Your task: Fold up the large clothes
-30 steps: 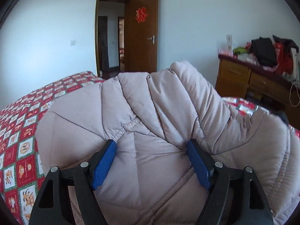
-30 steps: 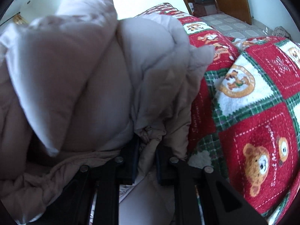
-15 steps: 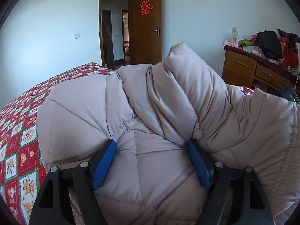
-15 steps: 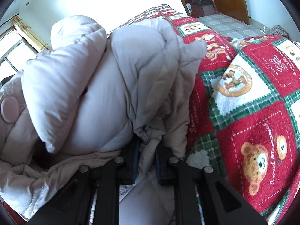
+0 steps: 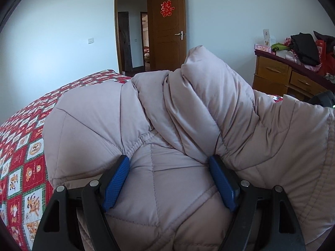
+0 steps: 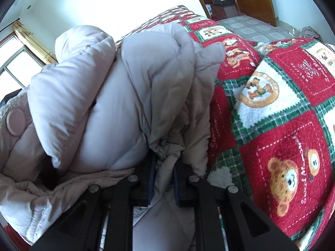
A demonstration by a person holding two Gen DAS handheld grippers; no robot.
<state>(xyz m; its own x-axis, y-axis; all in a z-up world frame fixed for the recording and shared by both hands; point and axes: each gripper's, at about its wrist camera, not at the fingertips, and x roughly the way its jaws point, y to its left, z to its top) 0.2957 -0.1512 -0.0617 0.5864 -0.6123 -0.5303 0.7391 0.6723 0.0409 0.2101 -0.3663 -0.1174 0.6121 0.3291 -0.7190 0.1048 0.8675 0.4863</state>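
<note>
A puffy beige quilted jacket is bunched up over the bed. My left gripper has its blue pads wide apart, with a thick bulge of the jacket pressed between them. In the right wrist view the jacket is folded over itself, with a round snap button at the left. My right gripper is shut on a gathered fold of the jacket's edge, low over the blanket.
The bed is covered by a red, green and white bear-print blanket, also in the left wrist view. A wooden dresser piled with clothes stands at the right. An open wooden door is in the far wall.
Both grippers have lifted with the jacket still in them. The jacket has bunched and folded over more, and the snap button has come into the right wrist view.
</note>
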